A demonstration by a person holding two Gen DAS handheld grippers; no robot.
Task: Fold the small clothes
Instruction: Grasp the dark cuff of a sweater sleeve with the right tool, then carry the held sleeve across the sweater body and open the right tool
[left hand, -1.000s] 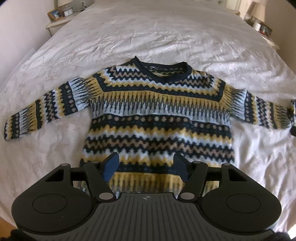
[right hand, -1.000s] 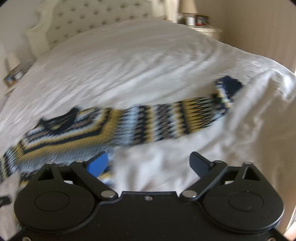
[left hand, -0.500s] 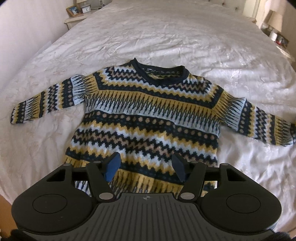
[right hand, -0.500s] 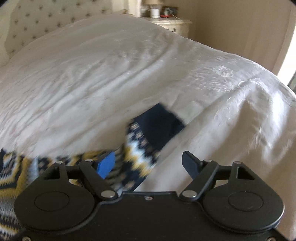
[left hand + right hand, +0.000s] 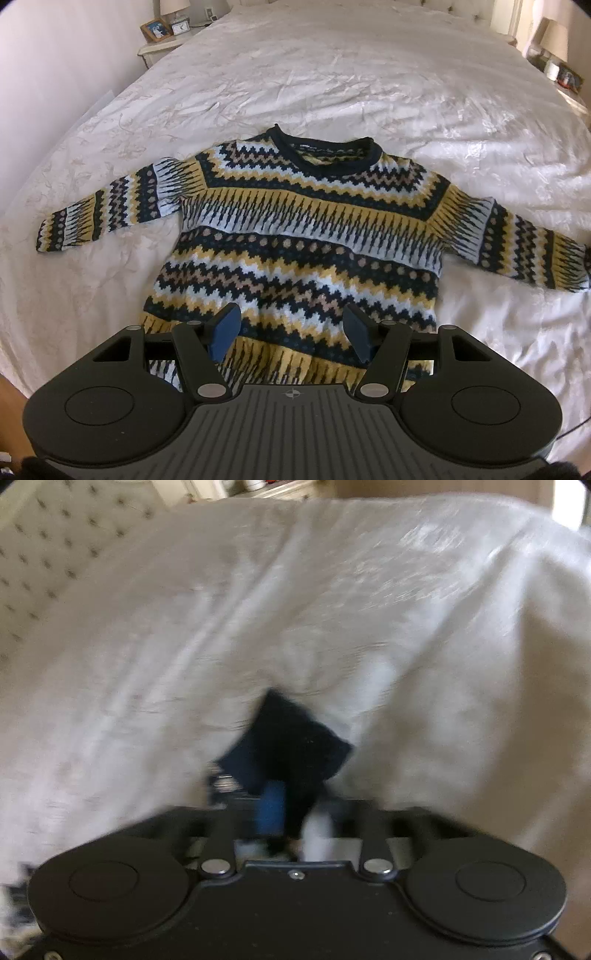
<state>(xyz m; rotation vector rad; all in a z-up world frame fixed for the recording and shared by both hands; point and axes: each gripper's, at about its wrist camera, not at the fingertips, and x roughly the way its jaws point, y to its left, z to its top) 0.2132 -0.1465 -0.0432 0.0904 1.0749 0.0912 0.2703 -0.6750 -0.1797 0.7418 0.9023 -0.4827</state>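
A small knitted sweater (image 5: pixel 303 236) with navy, yellow and pale blue zigzag bands lies flat, front up, on the white bed, sleeves spread to both sides. My left gripper (image 5: pixel 291 328) is open and empty, hovering above the sweater's hem. In the blurred right wrist view my right gripper (image 5: pixel 291 805) is shut on the navy cuff (image 5: pixel 291 746) of the sweater's right sleeve, which sticks out past the fingertips. The rest of that sleeve is hidden under the gripper.
The white quilted bedspread (image 5: pixel 332 74) covers the whole bed. A nightstand with a framed photo and clock (image 5: pixel 162 31) stands at the far left, another with a lamp (image 5: pixel 554 55) at the far right. A tufted headboard (image 5: pixel 44 554) shows in the right wrist view.
My right gripper moved along the right sleeve to its cuff and closed on it. My left gripper shifted a little to the right over the hem and stayed open.
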